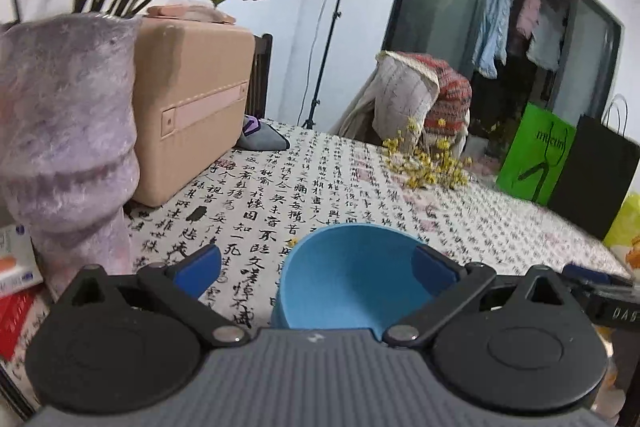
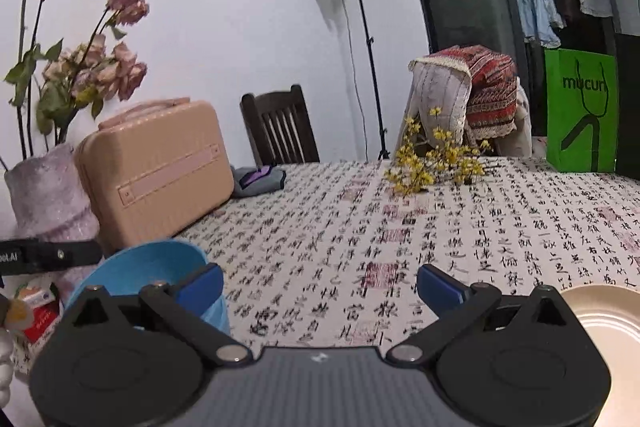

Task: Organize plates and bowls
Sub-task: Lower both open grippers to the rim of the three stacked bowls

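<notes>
The blue bowl (image 1: 352, 279) sits low in the middle of the left view, on the desk (image 1: 400, 187), between the left gripper (image 1: 316, 265) and its 2 wide fingers. The right gripper (image 2: 320, 285) is wide and holds nothing; the bowl is at its lower left. Only the right view shows a cream plate (image 2: 608, 315), at the lower right.

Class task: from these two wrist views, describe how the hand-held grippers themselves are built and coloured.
Both look alike. The left gripper and right gripper each have a grey ribbed body bearing a small white mark, two round black housings, black link arms with silver pivot pins, and blue pads on the fingers. No cables, sleeves or hands show.
</notes>
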The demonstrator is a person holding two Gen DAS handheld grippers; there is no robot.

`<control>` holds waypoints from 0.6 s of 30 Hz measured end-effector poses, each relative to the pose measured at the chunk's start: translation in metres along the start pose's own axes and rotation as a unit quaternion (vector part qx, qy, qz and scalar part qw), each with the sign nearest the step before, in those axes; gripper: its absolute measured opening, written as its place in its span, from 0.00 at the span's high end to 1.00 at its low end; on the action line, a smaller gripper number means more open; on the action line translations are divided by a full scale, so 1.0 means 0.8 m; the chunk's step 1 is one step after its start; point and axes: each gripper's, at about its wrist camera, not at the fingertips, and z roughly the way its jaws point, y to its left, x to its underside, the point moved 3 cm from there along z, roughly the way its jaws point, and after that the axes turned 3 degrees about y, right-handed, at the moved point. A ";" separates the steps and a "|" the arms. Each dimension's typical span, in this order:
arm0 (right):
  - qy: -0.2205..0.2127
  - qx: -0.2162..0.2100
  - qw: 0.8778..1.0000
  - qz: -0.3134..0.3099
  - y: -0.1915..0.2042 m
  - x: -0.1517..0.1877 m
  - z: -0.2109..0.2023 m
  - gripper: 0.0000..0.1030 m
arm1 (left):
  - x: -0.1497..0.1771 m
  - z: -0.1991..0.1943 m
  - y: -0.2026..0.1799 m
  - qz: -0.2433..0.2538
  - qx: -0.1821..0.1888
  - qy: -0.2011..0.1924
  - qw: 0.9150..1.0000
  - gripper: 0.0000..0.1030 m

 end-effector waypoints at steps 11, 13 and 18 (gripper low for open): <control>-0.004 -0.024 1.000 -0.009 0.003 0.004 -0.033 0.00 | 0.018 -0.048 -0.016 -0.052 -0.020 -0.023 0.998 0.00; -0.002 -0.027 1.000 0.004 0.004 0.006 -0.036 0.00 | 0.017 -0.054 -0.021 -0.040 -0.028 -0.022 0.999 0.00; 0.009 -0.026 1.000 0.009 0.014 0.007 -0.040 0.00 | 0.019 -0.064 -0.023 -0.035 -0.008 -0.017 0.999 0.00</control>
